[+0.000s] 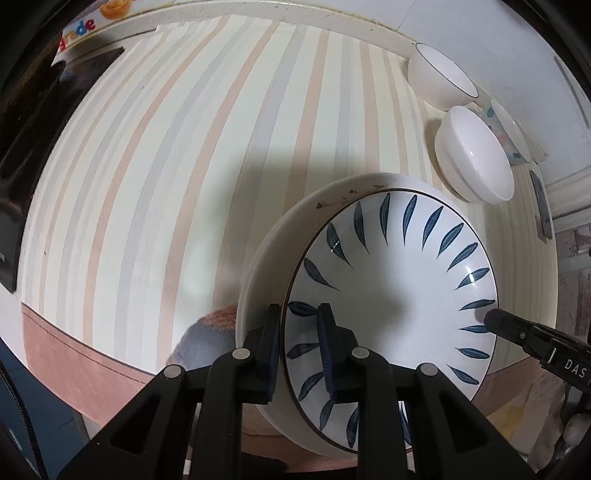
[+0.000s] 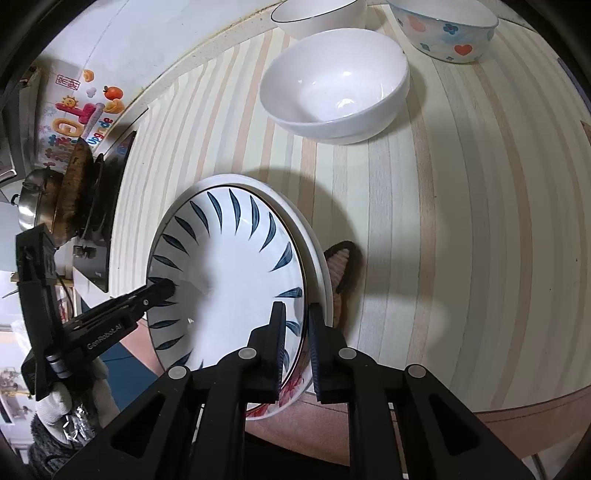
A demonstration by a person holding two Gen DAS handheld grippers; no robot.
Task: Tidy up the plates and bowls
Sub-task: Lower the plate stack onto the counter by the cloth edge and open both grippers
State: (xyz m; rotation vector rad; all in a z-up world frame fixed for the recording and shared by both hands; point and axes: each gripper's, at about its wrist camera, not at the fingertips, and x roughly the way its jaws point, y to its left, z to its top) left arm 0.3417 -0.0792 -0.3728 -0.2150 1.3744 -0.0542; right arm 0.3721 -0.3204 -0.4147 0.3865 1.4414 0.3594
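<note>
A stack of plates, topped by a white plate with blue leaf marks (image 1: 391, 280) (image 2: 229, 280), hangs above the striped table near its front edge. My left gripper (image 1: 299, 332) is shut on the stack's left rim, one finger over and one under. My right gripper (image 2: 295, 332) is shut on the right rim; its finger shows in the left wrist view (image 1: 495, 319). A plain white bowl (image 2: 336, 85) (image 1: 474, 155), a thin-rimmed white bowl (image 2: 317, 13) (image 1: 443, 75) and a bowl with hearts and flowers (image 2: 443, 29) (image 1: 511, 133) stand at the back.
The striped tablecloth (image 2: 461, 221) (image 1: 184, 166) stretches to the wall. A stove with a pan and a steel pot (image 2: 55, 199) stands left of the table. A slipper (image 2: 341, 273) lies on the floor below the table's edge.
</note>
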